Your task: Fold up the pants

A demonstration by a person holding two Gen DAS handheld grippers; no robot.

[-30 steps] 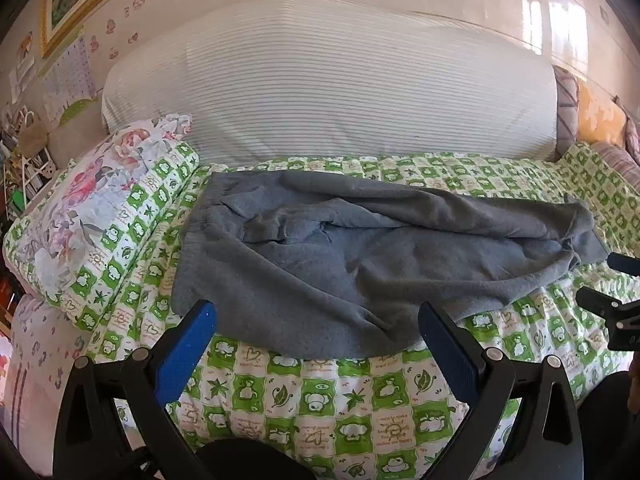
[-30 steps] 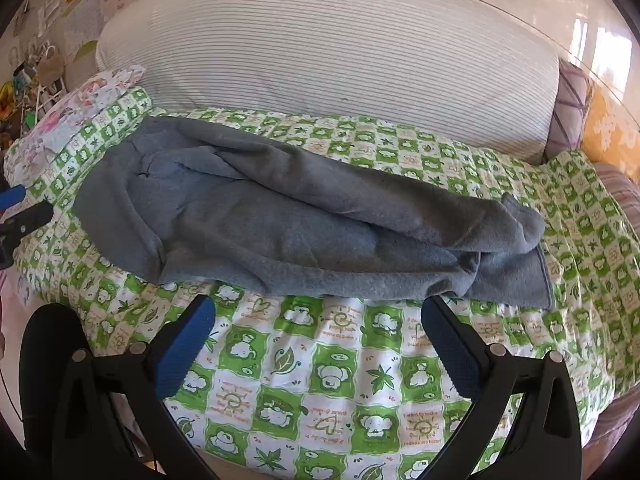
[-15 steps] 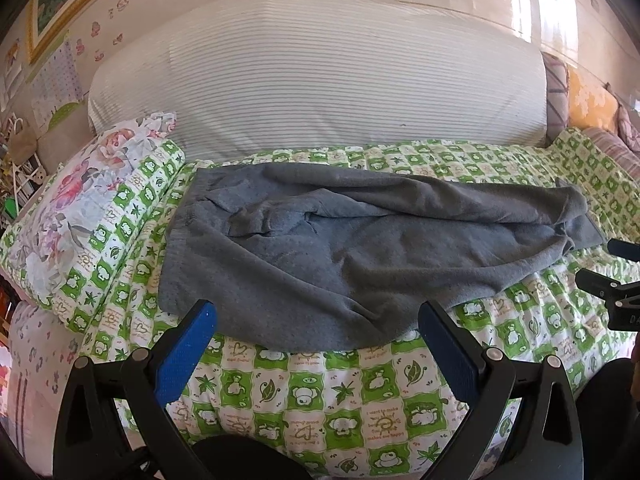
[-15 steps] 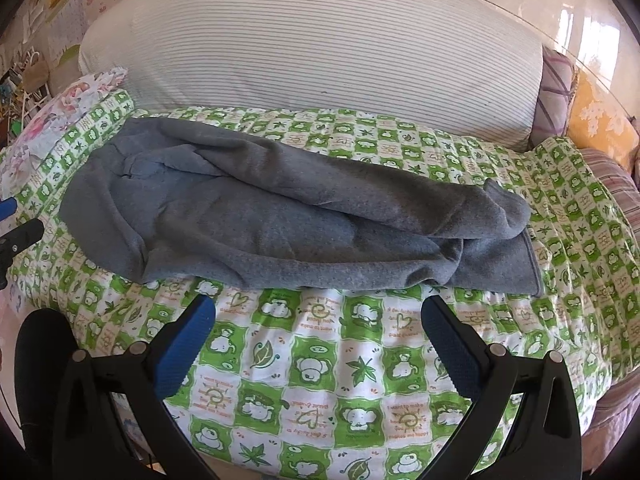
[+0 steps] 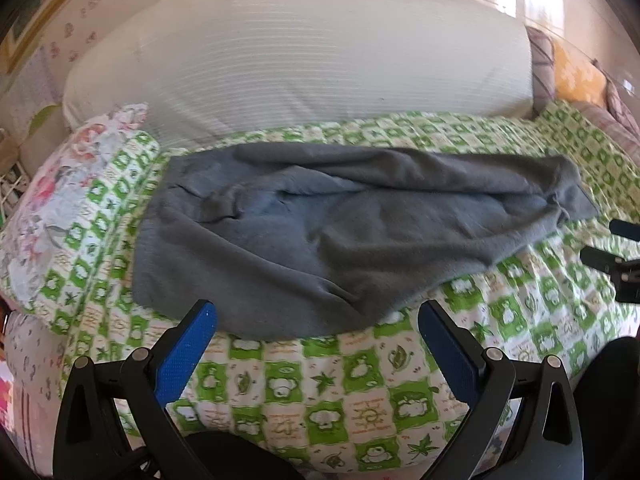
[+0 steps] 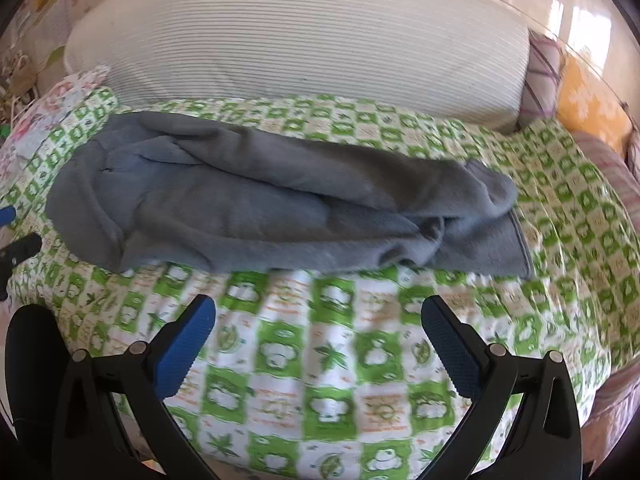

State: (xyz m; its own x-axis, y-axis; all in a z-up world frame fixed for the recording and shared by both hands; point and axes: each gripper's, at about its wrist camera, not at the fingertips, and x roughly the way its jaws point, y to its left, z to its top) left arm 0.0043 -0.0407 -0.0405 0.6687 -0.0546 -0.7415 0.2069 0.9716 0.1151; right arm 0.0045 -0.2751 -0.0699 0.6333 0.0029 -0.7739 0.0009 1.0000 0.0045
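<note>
Grey fleece pants [image 5: 320, 232] lie crumpled across a green-and-white checked bedspread [image 5: 360, 384], waist end at the left, leg ends at the right; they also show in the right wrist view [image 6: 260, 208]. My left gripper [image 5: 316, 332] is open and empty, just short of the pants' near edge. My right gripper [image 6: 318, 328] is open and empty over the bedspread [image 6: 328, 380], short of the pants. The right gripper's tips also show at the right edge of the left wrist view [image 5: 612, 248].
A large white striped bolster [image 5: 304, 64] lies along the wall behind the pants. A floral pillow [image 5: 68, 184] sits at the left. Orange and striped cushions [image 6: 588, 104] sit at the far right. The bed's near edge runs below both grippers.
Both grippers have pulled back and risen slightly, so the pants sit further off in both views. The pants have not moved. Both grippers stay open.
</note>
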